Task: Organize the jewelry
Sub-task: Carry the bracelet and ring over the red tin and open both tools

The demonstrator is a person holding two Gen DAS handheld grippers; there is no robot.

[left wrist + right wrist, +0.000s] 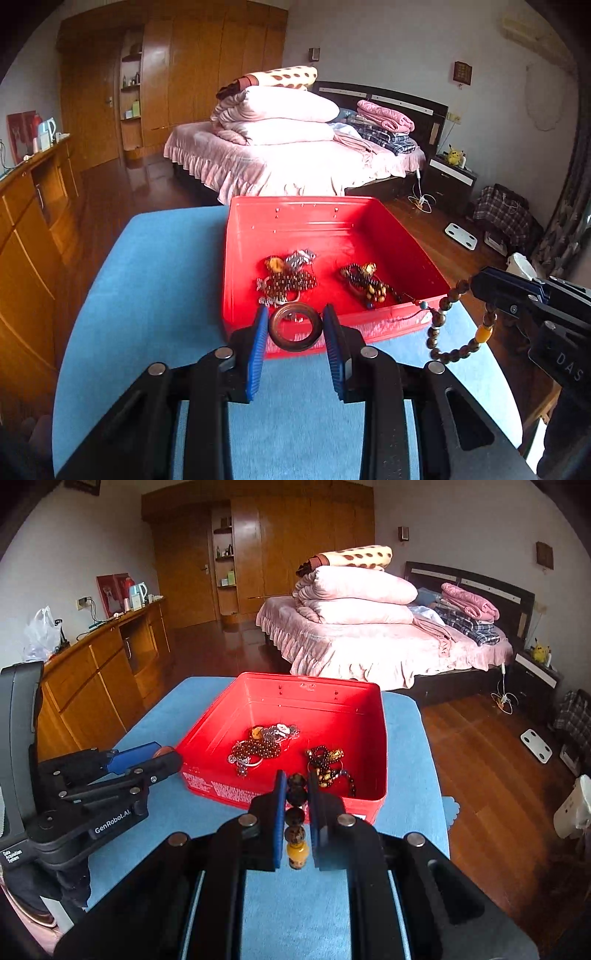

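Observation:
A red box [417,254] [380,738] stands open on the blue table, holding heaps of bead jewelry [288,280] [258,747]. My left gripper [295,325] is shut on a dark brown bangle [295,332], held just over the box's near wall. My right gripper [297,801] is shut on a brown bead bracelet [295,819] with an amber bead. In the left wrist view that bracelet [450,332] hangs in a loop from the right gripper [476,286], beside the box's near right corner. The left gripper [162,753] shows at left in the right wrist view.
The blue table [147,295] [406,738] ends close behind the box. Beyond it lie wooden floor, a bed with pink bedding [295,155], a wooden sideboard [103,672] at left and a nightstand [450,177] at right.

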